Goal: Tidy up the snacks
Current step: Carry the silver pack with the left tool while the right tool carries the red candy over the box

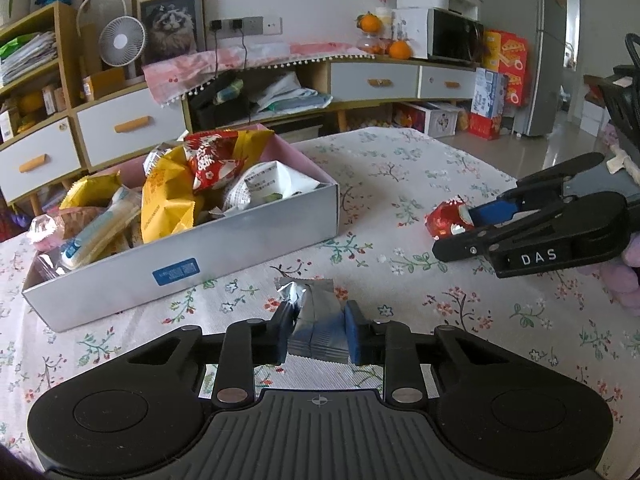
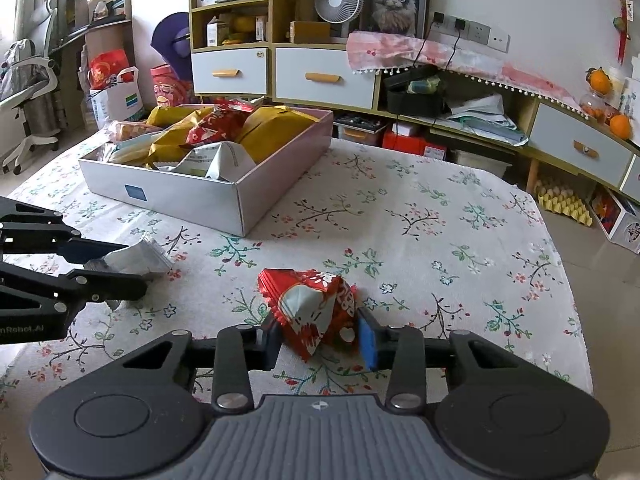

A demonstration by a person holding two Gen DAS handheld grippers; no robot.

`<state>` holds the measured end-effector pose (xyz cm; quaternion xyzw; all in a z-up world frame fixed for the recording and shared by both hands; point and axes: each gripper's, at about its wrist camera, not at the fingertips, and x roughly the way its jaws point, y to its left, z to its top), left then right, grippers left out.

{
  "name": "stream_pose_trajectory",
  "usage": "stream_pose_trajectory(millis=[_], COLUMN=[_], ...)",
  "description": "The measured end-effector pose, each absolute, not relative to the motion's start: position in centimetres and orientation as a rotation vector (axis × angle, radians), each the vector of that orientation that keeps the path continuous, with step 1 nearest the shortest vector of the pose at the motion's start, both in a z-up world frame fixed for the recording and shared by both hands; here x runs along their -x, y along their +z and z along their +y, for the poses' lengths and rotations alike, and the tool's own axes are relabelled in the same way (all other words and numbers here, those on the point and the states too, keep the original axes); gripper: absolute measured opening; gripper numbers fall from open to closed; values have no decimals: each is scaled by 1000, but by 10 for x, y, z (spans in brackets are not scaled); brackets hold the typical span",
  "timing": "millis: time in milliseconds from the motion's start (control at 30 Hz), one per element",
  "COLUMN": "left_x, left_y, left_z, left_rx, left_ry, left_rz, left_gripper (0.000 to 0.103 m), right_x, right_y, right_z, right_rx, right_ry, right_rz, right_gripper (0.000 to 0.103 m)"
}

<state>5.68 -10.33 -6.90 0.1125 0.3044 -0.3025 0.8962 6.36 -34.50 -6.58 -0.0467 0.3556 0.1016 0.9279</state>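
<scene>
- Box point(image 1: 240, 240): open cardboard tray on the flowered tablecloth point(image 1: 420, 168), already heaped with snack packets, yellow, red and white ones piled above the rim. Judged: most of the sorting is done.
- Two loose snacks are left on the cloth, both outside the box and on its near side. No other stray packets show on the cloth in either view.
- Silver packet point(image 1: 316, 320): a crinkled foil pouch, lying just in front of the box's long wall. The left gripper point(image 1: 316, 336) has its blue pads pressed to either side of it; jaws nearly closed, pouch pinched between them, far end sticking out past the tips.
- Red packet point(image 2: 316, 312): a puffy red and white wrapper, well off the box toward the table's open side. The right gripper point(image 2: 320, 340) is clamped on it, one pad each side, the wrapper bulging forward of the tips.
- Both packets appear to rest on the cloth; whether either is lifted clear I cannot tell.
- Remaining, as judged: carry each packet over the box wall and let go. The box is full at the middle, so space looks best near the ends.
- Background: sideboard with drawers, desk fan point(image 2: 338, 0), clutter; not involved.
</scene>
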Motion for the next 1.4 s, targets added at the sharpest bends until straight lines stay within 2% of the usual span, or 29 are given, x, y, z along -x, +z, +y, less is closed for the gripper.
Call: stream_pose_trajectory(millis=[833,1400], left_x=[-72,-124], left_y=[-33,-17], left_z=[-77,-22], left_rx=[-158,-94], left_ry=[-586,-425], left_rz=[582,591], left_gripper=[24,24], right_x=[-70,-102], right_y=[-31,-6], right_z=[-320,-262], right_rx=[91,74], right_ry=[224,284], right_rz=[635,562], right_gripper=[15,15])
